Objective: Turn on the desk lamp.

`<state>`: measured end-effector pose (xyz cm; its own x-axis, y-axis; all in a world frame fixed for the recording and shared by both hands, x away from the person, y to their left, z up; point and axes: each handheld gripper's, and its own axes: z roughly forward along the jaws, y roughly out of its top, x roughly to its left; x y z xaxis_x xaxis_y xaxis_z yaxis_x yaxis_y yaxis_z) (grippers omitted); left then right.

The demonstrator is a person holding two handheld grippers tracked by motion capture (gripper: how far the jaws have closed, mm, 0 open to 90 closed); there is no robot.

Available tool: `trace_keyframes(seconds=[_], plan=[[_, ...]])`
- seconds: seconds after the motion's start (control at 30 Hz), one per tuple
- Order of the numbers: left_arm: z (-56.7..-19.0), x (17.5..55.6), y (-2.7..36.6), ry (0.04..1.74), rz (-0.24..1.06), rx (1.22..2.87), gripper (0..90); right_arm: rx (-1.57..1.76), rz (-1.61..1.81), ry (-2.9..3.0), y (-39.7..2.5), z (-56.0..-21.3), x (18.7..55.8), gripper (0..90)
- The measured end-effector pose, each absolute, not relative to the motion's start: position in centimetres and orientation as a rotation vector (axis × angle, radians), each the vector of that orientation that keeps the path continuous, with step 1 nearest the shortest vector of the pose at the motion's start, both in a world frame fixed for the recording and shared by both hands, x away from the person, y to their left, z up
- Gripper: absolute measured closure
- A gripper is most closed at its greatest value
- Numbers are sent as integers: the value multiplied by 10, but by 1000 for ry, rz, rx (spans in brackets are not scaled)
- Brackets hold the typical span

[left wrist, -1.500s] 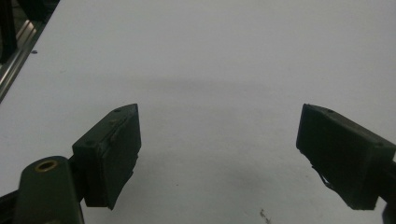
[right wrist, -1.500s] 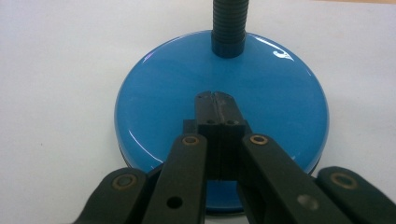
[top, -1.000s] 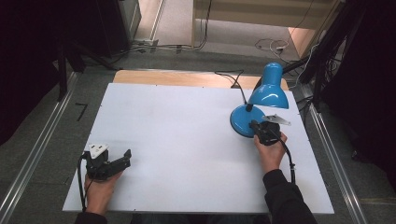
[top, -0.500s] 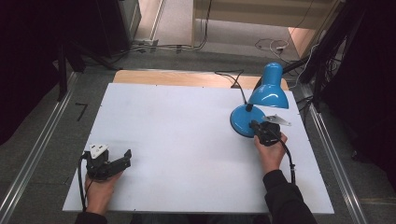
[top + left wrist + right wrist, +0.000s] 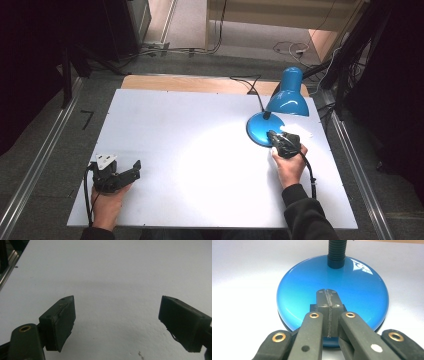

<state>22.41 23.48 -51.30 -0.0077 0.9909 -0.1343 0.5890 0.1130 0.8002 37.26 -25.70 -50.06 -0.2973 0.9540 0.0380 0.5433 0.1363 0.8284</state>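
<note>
Starting at my left claw [image 5: 134, 167], I see its jaws spread wide with nothing between them, just the bare white counter [image 5: 190, 150] ahead of the pads in the left gripper view. It sits at the near left corner of the counter, well apart from everything else.

Across to the right, my right claw [image 5: 273, 136] has its jaws pressed fully together, pad against pad, gripping nothing. Their tips rest on the near rim of the lamp base [image 5: 332, 290], directly ahead of and under the claw; whether they bear down on it I cannot tell.

The lamp [image 5: 287, 97] is glossy bright blue: a round, domed base, a black ribbed neck [image 5: 336, 252] rising from the far side of the base, and a cone shade [image 5: 288, 95] tilted down just beyond the claw. Light falls on the counter to the claw's left.

Count: one lamp, two claws, one counter.
</note>
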Motion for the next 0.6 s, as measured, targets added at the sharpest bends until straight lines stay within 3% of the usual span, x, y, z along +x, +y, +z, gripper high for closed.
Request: trace_keyframes(seconds=[0.4, 0.5, 0.6], plan=[[-512, 224, 236, 1680, 716, 1556, 148, 1461, 1062, 1921, -260, -498, 375, 876], [-512, 224, 236, 1680, 714, 1554, 148, 1484, 1087, 1930, -262, -497, 375, 787], [-512, 224, 236, 1679, 715, 1555, 148, 1476, 1113, 1948, -263, -499, 375, 612]])
